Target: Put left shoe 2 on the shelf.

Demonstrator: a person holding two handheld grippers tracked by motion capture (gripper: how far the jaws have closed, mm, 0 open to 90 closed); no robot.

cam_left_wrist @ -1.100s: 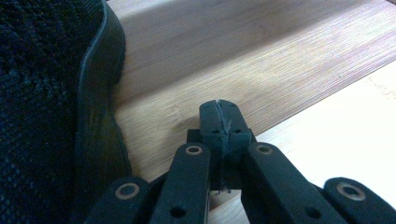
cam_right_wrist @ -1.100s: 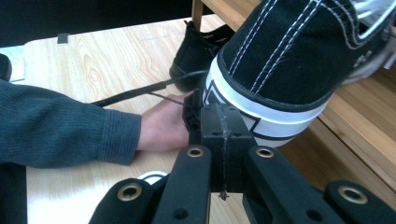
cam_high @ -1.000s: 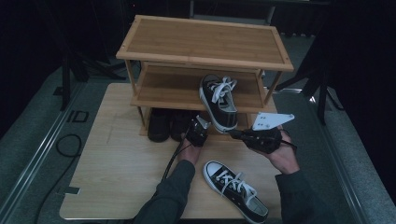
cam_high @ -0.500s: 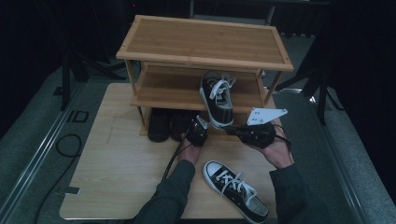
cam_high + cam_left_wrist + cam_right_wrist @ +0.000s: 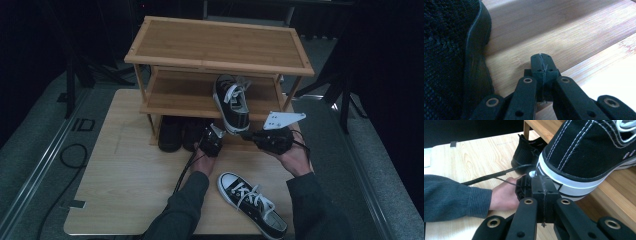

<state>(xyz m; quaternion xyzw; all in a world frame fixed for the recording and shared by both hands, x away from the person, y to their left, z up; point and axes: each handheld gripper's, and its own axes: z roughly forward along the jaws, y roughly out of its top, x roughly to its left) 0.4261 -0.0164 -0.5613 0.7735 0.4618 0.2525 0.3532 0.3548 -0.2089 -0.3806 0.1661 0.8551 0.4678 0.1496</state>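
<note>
Wooden shoe rack (image 5: 220, 50) on light wood table (image 5: 125, 185). Black-and-white canvas sneaker (image 5: 231, 102) on middle shelf (image 5: 180, 97), right of centre, heel overhanging front edge toward person, toe pointing into rack, laces loose. Right gripper (image 5: 247, 135) level, tips at sneaker heel from front right; jaws closed flat together, nothing clamped. In right gripper view, closed tips (image 5: 543, 185) right against white rubber heel band of same sneaker (image 5: 589, 152), touching or just short, can't tell which. Grey three-cornered plate (image 5: 281, 119) on top of right gripper. Left gripper (image 5: 216, 131) just left of sneaker heel, below shelf front edge, also closed on nothing; in left gripper view, jaws pressed together (image 5: 541, 65) over bamboo board, black knit shoe (image 5: 451, 50) just to left of tips, apart from them. Two black shoes (image 5: 182, 134) side by side on bottom level under middle shelf, left of left gripper. Matching second sneaker (image 5: 252, 204) lying on table between person's forearms, toe toward rack and left, well apart from both grippers. Cable (image 5: 182, 172) trailing back from left gripper along dark sleeve.
</note>
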